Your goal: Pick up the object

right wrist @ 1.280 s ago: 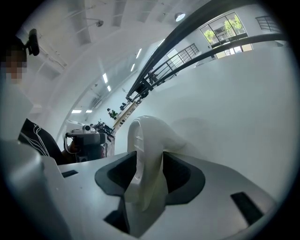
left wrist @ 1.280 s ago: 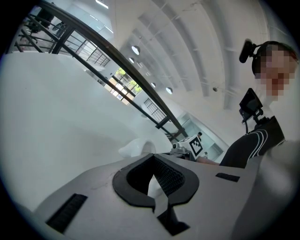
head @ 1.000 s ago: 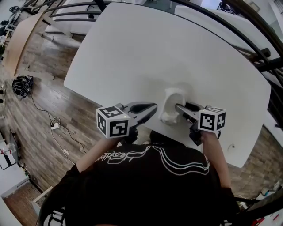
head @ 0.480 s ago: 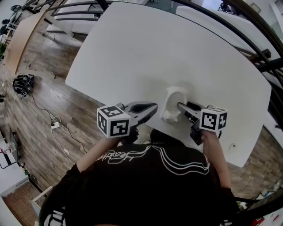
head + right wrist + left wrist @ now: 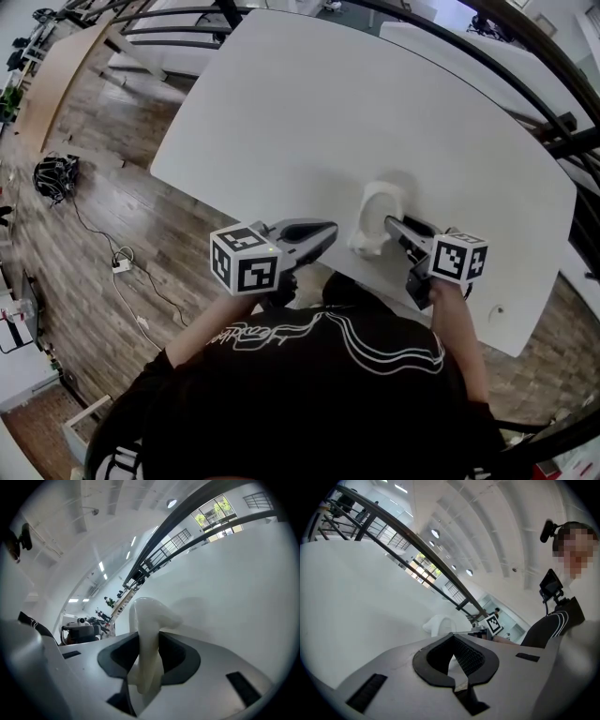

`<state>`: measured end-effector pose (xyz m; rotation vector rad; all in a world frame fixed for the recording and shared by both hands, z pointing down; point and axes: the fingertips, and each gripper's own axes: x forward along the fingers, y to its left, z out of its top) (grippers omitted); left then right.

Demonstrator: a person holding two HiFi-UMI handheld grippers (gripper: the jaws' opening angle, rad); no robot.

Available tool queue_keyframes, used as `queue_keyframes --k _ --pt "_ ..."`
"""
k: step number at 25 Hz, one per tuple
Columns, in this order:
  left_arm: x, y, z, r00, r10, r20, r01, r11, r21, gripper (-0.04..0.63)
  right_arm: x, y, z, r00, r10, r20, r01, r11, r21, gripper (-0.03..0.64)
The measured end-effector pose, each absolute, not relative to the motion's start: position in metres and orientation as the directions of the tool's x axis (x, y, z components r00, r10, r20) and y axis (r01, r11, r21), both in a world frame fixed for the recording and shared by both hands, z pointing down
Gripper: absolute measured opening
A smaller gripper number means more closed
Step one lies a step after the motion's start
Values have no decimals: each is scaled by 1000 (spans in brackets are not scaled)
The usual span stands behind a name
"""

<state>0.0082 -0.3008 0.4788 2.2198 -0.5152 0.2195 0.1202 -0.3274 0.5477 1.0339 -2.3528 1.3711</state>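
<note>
Between the right jaws: a white glossy object [image 5: 146,634] stands on the white table [image 5: 281,112]. Its narrow lower part sits in the gap and its rounded top rises above the pads.
Right gripper [image 5: 147,663]: the jaws are closing around the object. The pads lie just beside it on either side, and no firm press shows yet.
Left gripper [image 5: 455,662]: the jaw tips are clenched together with nothing between them. It is held at the table's near edge, and the object lies ahead of and to the right of its tips, apart from them.
Object, form: a smooth, curved moulding. From above it shows an oval upper rim and a smaller lobe toward the person.
Object, surface: uniformly white and shiny, with no print or seam to be made out. It appears rigid and likely slippery.
Step in hand: the grasp itself. The approach looks complete and the lift has not begun, since the object rests on the table.
Next move, as judged: finish closing until both pads bear on the narrow part, then raise it straight up. The curved, glossy flanks may let it twist or slide, so the grip wants to be centred before lifting.
</note>
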Motion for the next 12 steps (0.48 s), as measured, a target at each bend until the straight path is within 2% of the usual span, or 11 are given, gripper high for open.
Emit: queue_keyframes --k 5,12 --pt "2 -284 474 899 -299 320 -438 -586 682 8 118 -317 535 -716 -510 476 -674 328 -662 121" --pt "-15 -264 447 896 -334 293 -443 -612 656 8 112 -300 493 -708 -606 364 -655 370 -659 121"
